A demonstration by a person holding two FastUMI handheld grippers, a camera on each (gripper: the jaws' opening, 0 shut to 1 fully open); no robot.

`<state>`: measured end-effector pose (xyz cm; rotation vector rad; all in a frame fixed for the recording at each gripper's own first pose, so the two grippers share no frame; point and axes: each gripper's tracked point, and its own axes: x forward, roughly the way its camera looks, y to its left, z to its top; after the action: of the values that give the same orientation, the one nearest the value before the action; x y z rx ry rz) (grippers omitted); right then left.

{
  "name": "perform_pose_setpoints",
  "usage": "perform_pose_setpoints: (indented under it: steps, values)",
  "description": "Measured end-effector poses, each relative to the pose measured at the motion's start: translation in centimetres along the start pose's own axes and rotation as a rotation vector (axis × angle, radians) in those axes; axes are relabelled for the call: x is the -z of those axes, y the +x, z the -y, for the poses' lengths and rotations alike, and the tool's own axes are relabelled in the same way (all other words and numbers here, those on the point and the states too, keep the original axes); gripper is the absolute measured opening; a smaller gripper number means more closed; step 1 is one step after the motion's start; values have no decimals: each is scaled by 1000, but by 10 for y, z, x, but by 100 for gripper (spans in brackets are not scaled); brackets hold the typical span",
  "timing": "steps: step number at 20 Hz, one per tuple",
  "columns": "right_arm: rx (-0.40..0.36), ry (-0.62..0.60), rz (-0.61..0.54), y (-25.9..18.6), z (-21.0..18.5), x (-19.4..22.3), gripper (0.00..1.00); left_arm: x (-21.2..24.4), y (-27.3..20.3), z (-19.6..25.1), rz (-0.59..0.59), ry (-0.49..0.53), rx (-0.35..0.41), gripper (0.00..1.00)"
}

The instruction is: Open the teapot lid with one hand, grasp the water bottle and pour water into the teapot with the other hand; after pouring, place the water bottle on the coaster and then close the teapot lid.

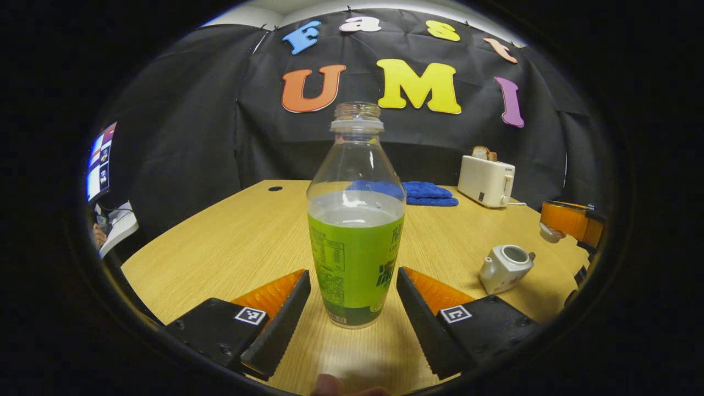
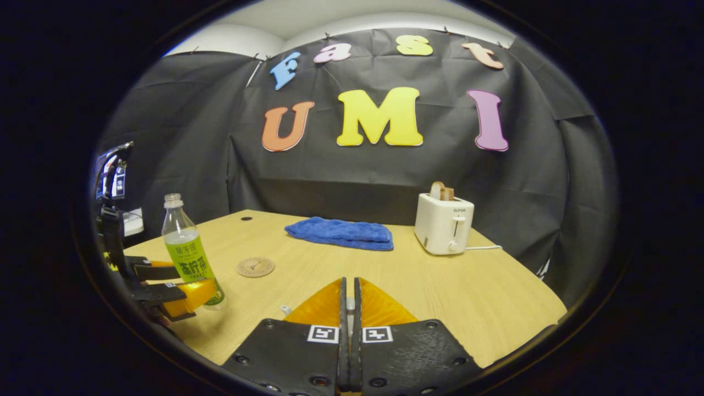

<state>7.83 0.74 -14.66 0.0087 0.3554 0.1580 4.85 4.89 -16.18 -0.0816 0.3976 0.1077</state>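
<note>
Between my left gripper [image 1: 353, 316], spread wide and not yet touching, stands the uncapped clear plastic bottle with green label [image 1: 355, 242] on the wooden counter [image 1: 231, 242]. Closing off-centre could tip it and spill. White ceramic teapot [image 1: 505, 268] sits open to the right. My right gripper [image 2: 347, 308] is pinched together; whether it holds the lid I cannot tell.

Wall: you've got black cloth [image 2: 352, 176] draped across the whole back of the frame, creased and pinned along its top edge.
Ceiling: pale strip [image 2: 308, 22] above the cloth, upper centre.
Table: light wood top [image 2: 467, 286] across your lower half, small dark hole [image 2: 246, 218] near its far left corner.
Far left: a lit screen [image 1: 99, 165] at the frame's edge.
Light: even, indoor, soft sheen on the wood.
</note>
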Motion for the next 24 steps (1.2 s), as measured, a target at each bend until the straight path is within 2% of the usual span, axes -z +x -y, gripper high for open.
perform_pose_setpoints:
  steps: [3,5,8,14,17,24]
  values:
    - [-11,10,1,-2,0,0,1,-2,0,0,5,7,-10,89]
    - [-17,14,2,-4,0,-2,1,-2,0,-2,-8,30,-19,79]
    - [-28,25,2,-4,5,-2,1,-13,-7,-11,-18,128,-54,78]
    - [-30,36,7,-10,24,-3,1,-54,-26,-27,31,458,-155,76]
    - [-30,35,9,-15,34,-1,1,-63,-33,-34,29,609,-202,76]
    - [-36,33,-1,-21,55,8,1,-63,-40,-18,5,947,-269,74]
